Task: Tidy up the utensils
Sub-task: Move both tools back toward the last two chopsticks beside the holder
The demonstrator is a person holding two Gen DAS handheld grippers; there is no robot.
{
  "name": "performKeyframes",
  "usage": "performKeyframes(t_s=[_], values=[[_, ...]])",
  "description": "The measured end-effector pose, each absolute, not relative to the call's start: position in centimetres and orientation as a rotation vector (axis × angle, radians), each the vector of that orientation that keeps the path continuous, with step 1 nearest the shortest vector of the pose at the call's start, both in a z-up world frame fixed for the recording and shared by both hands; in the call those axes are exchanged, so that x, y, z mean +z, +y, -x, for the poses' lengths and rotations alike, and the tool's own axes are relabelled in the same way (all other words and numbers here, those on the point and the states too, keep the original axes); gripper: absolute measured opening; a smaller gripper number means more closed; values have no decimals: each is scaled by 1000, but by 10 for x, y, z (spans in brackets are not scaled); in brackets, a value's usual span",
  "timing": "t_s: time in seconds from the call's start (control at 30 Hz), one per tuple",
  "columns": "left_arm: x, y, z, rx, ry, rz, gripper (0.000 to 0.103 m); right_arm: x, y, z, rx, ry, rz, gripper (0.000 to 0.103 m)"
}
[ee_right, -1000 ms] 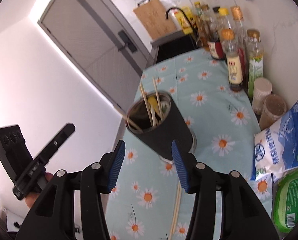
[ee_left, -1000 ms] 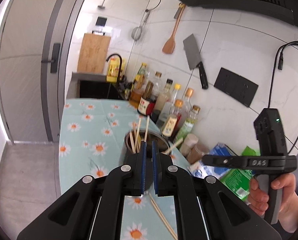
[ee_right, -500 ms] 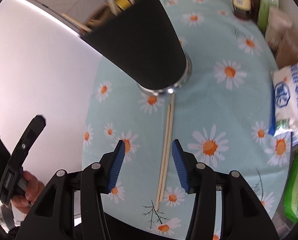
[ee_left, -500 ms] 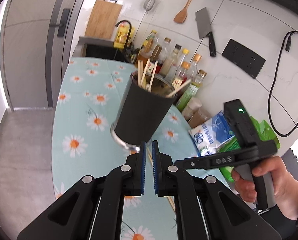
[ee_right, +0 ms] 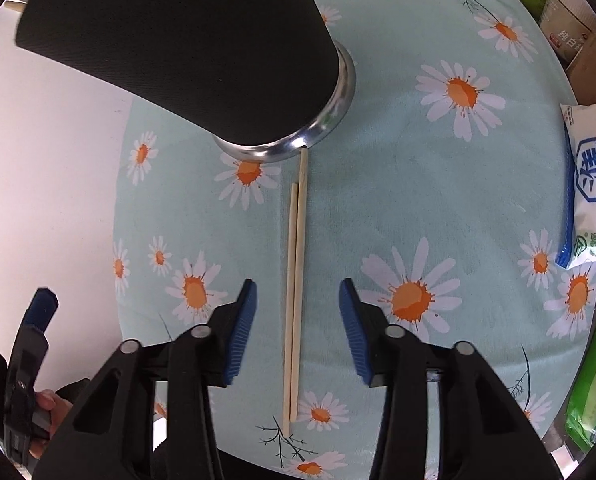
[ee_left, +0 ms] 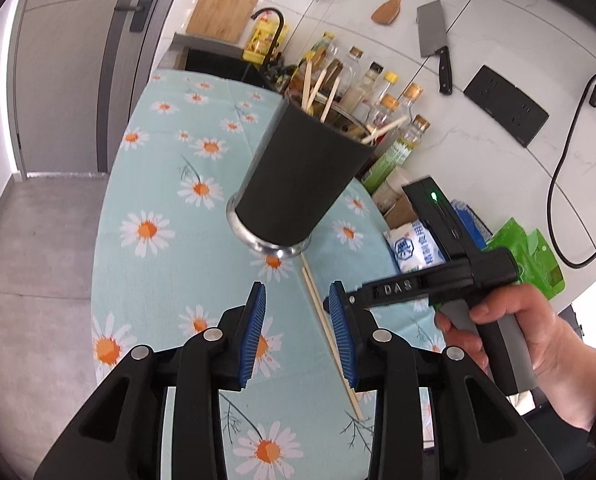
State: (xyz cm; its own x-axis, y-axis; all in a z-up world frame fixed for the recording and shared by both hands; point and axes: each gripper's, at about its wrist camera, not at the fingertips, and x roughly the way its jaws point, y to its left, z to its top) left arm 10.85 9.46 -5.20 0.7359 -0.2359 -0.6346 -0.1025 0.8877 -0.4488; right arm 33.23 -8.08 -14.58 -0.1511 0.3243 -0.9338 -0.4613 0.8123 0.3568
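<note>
Lying between right tongs (ee_right: 298, 320) (closing): chopsticks (ee_right: 296, 280).

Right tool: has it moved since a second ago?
Yes. The right tool has dropped toward the cloth; the chopsticks beside the holder now lie between its pads.

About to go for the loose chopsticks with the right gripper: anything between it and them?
Nothing visible. The chopsticks lie bare on the tablecloth between the closing jaws of the right gripper; the holder stands beyond their far tips.
</note>
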Motion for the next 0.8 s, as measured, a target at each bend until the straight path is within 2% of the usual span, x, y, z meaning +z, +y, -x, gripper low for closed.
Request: performKeyframes(t_s=[0.13, 0.2, 0.8], values=[[-62, 92, -109, -77, 779, 495, 32, -153, -71, -335, 669, 1599, 143, 17], [-69, 91, -109, -77, 797, 499, 32, -154, -68, -335, 662, 1601, 162, 14], [-91, 82, -115, -81, 886, 506, 32, -156, -48, -330, 572, 1583, 270, 9]])
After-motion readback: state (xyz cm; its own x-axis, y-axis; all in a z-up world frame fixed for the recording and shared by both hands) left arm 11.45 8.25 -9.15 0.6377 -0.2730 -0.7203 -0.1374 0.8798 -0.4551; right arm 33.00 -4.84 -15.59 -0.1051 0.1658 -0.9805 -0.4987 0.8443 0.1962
